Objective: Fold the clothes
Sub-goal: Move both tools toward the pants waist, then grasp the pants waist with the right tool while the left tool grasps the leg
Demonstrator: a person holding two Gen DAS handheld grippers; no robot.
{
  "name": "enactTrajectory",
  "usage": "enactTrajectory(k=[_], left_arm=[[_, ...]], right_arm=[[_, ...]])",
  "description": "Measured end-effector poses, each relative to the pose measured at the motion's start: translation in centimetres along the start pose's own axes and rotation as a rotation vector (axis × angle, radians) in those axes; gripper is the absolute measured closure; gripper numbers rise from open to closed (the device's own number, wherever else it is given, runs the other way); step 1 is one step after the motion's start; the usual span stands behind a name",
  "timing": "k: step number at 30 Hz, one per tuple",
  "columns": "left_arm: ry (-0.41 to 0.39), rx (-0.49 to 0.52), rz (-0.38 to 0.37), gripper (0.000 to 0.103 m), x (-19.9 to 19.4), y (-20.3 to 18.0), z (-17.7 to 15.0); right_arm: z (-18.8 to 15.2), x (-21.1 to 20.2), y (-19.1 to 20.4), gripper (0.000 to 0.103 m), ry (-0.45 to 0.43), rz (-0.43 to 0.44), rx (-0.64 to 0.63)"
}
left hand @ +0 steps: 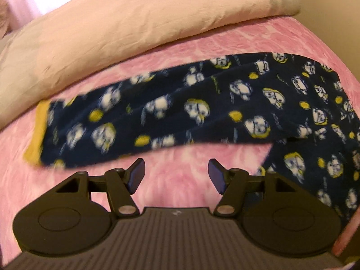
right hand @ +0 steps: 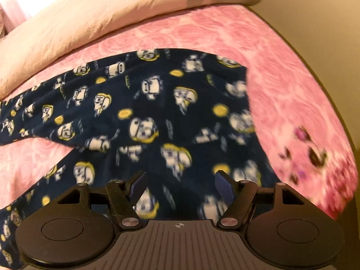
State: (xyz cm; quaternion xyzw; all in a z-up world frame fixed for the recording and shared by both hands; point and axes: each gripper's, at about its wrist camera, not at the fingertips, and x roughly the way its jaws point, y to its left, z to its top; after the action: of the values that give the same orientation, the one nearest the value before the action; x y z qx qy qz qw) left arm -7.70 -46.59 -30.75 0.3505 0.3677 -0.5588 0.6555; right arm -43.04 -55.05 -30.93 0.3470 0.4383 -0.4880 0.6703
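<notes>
**A:** What are you seeing on the bed?

**B:** I'm looking at navy printed pajama pants (left hand: pixel 202 105) lying spread on the pink bedspread (left hand: pixel 202 42), one leg running out to the left with its yellow cuff (left hand: pixel 37 132) at the far left end, the other leg coming toward me on the right. A cream pillow (left hand: pixel 112 29) is sitting beyond them.

**A:** And the tools?

**B:** I'm holding the left tool (left hand: pixel 176 176) wide apart over bare bedspread between the legs, gripping nothing. The right tool (right hand: pixel 180 185) is hovering spread over the seat of the pants (right hand: pixel 168 112), also empty, though blur is making contact hard to judge.

**A:** How would you handle a fold here?

**B:** I'm thinking each tool should be pinching both layers near an edge, lifting evenly, and laying one leg squarely on the other, keeping the cloth taut so wrinkles aren't getting trapped.
</notes>
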Motion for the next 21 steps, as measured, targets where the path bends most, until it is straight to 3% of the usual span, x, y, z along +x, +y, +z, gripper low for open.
enactTrajectory(k=[6, 13, 16, 21], left_arm=[[-0.107, 0.139, -0.06, 0.044, 7.5, 2.3, 4.7], [-0.187, 0.318, -0.105, 0.045, 14.3, 4.4, 11.6], [-0.179, 0.387, -0.107, 0.048, 16.6, 5.8, 13.6], [-0.054, 0.479, -0.122, 0.058, 20.6, 8.1, 15.0]], right_arm=[[4.4, 7.7, 1.1, 0.033, -0.012, 0.024, -0.148], [13.1, 13.9, 1.1, 0.033, -0.111, 0.015, -0.337], [17.3, 15.4, 0.3, 0.033, -0.158, 0.029, -0.378], [21.4, 17.9, -0.3, 0.033, -0.152, 0.083, -0.432]])
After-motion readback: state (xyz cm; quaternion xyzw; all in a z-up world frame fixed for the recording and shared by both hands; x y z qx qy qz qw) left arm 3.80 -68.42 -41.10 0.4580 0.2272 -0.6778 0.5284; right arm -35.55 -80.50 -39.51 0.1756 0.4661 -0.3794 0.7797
